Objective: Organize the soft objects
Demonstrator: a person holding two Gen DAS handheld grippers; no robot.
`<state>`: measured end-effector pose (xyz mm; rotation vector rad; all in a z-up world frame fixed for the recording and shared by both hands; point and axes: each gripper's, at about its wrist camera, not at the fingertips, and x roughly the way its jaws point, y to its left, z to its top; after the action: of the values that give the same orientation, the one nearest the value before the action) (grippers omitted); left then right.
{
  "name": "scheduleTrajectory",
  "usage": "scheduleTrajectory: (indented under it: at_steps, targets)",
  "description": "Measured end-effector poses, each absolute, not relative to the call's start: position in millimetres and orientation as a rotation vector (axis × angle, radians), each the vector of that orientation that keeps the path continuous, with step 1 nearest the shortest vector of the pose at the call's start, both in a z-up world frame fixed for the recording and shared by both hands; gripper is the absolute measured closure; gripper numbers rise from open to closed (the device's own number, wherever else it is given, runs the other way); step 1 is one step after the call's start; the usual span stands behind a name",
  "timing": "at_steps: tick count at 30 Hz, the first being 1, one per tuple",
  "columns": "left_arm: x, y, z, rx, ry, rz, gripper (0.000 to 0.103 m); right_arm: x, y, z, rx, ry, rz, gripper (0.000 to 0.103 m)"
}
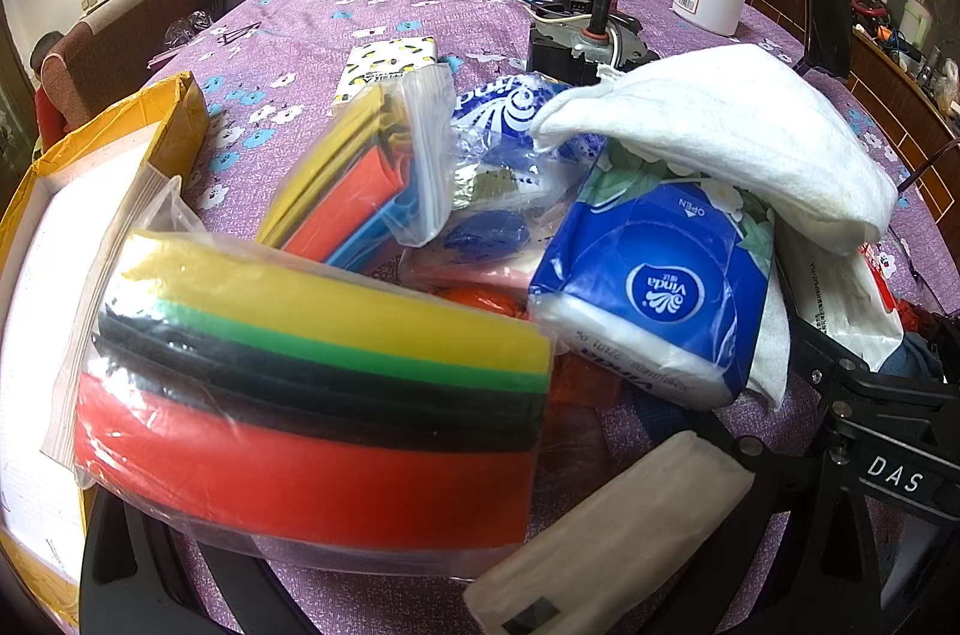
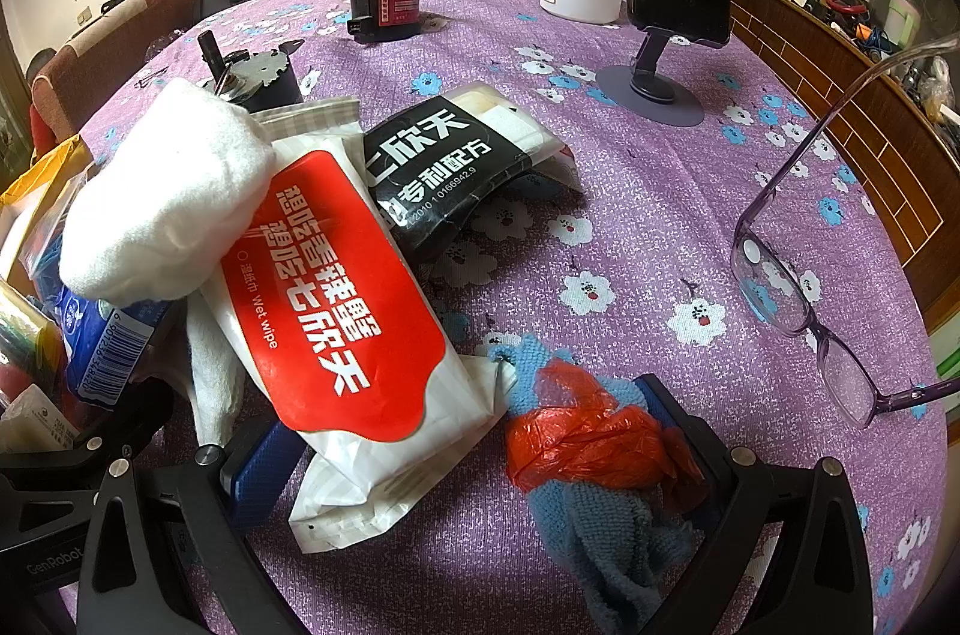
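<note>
Left wrist view: left gripper [image 1: 336, 563] pinches zip bag of coloured felt sheets [image 1: 312, 395] at bag's near end, beside yellow box [image 1: 180, 107] at table's left edge. Bag light, floppy, film slippery; grip across stacked sheets. Right gripper [image 2: 474, 491] spread around wet wipe pack [image 2: 354, 317] and blue cloth [image 2: 606, 533].

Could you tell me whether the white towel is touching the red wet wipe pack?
Touching. In the right wrist view, the white towel lies over the upper left corner of the red wet wipe pack, hiding that corner with no gap between them.
</note>
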<state>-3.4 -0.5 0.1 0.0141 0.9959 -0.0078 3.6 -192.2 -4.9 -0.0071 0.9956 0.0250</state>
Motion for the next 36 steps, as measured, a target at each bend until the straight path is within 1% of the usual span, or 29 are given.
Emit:
scheduleTrajectory:
  at_steps: [8, 10, 12, 14, 16, 17, 21, 22, 23, 25, 28, 29, 30, 31, 32, 33, 36]
  targets:
    - [-3, -1, 1, 0.019, 0.999, -0.009, 0.0, 4, -192, -5, -0.009, 0.995, 0.025, 0.001]
    - [-4, 0, 1, 0.042, 1.072, -0.061, 0.0, 4, -194, -5, -0.005, 0.997, 0.023, 0.001]
    - [-15, 0, 6, 0.062, 1.094, -0.134, 0.0, 5, -195, -4, -0.04, 1.045, 0.087, 0.001]
    - [-28, 5, 19, 0.09, 1.059, -0.187, 0.002, 5, -201, -1, -0.08, 1.133, 0.164, 0.001]
    - [-47, 14, 32, 0.072, 1.039, -0.272, 0.003, -7, -208, 4, -0.095, 1.161, 0.205, 0.003]
    - [-54, 19, 38, 0.05, 1.029, -0.306, 0.007, -14, -212, 7, -0.094, 1.165, 0.225, 0.004]
    - [-72, 46, 58, -0.015, 0.983, -0.353, 0.012, -48, -224, 30, -0.083, 1.113, 0.274, 0.004]
    - [-72, 54, 61, -0.05, 0.983, -0.363, 0.018, -54, -226, 36, -0.072, 1.096, 0.291, 0.005]
    - [-73, 58, 61, -0.08, 0.992, -0.373, 0.02, -57, -226, 43, -0.061, 1.079, 0.31, 0.005]
    - [-71, 61, 59, -0.103, 1.02, -0.395, 0.022, -59, -228, 53, -0.06, 1.042, 0.315, 0.005]
    - [-81, 57, 60, -0.042, 1.035, -0.443, 0.022, -61, -224, 64, -0.087, 1.002, 0.32, 0.005]
    - [-83, 56, 59, -0.019, 1.039, -0.452, 0.025, -62, -224, 68, -0.091, 0.991, 0.32, 0.005]
    - [-86, 54, 58, 0.002, 1.037, -0.457, 0.031, -62, -225, 69, -0.086, 0.987, 0.324, 0.005]
    - [-88, 53, 57, 0.002, 1.046, -0.467, 0.048, -63, -226, 70, -0.078, 0.988, 0.335, 0.005]
    - [-85, 54, 55, -0.01, 1.061, -0.472, 0.062, -65, -226, 70, -0.075, 0.993, 0.345, 0.005]
    - [-81, 54, 51, -0.021, 1.079, -0.468, 0.066, -65, -225, 70, -0.075, 0.997, 0.355, 0.005]
    - [-71, 46, 40, 0.019, 1.104, -0.443, 0.067, -65, -226, 68, -0.07, 1.001, 0.366, 0.005]
